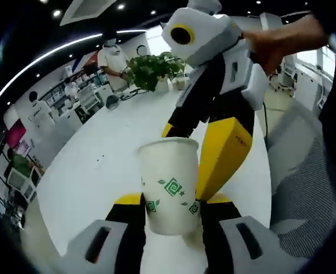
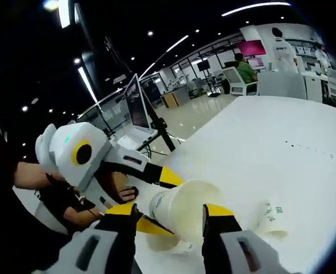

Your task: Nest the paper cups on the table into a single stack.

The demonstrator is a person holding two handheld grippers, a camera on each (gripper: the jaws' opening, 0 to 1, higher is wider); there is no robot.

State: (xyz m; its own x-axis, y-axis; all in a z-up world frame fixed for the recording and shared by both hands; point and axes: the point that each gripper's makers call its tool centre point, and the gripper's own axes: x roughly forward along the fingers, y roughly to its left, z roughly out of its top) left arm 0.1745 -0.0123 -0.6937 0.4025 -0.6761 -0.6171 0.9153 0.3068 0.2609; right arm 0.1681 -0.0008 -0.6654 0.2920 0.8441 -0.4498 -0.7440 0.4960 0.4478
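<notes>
The cup (image 1: 169,185) is a white paper cone with a rolled rim, a matte wall and green square-spiral prints with small leaves. In the left gripper view it stands upright above the glossy white bench (image 1: 99,165), clamped at its lower wall between the left tool's (image 1: 172,212) yellow-and-black jaws. Just behind the cup, the right tool (image 1: 211,162), a white plastic housing on black arms ending in yellow slabs, reaches down toward it.

In the right gripper view a cup (image 2: 182,214) lies tilted, its open mouth and pale inside facing the camera, gripped between the right tool's (image 2: 171,220) jaws; the left tool (image 2: 151,200) sits just behind it. Right of that cup, another cup (image 2: 271,220) lies on its side on the bench (image 2: 271,148).
</notes>
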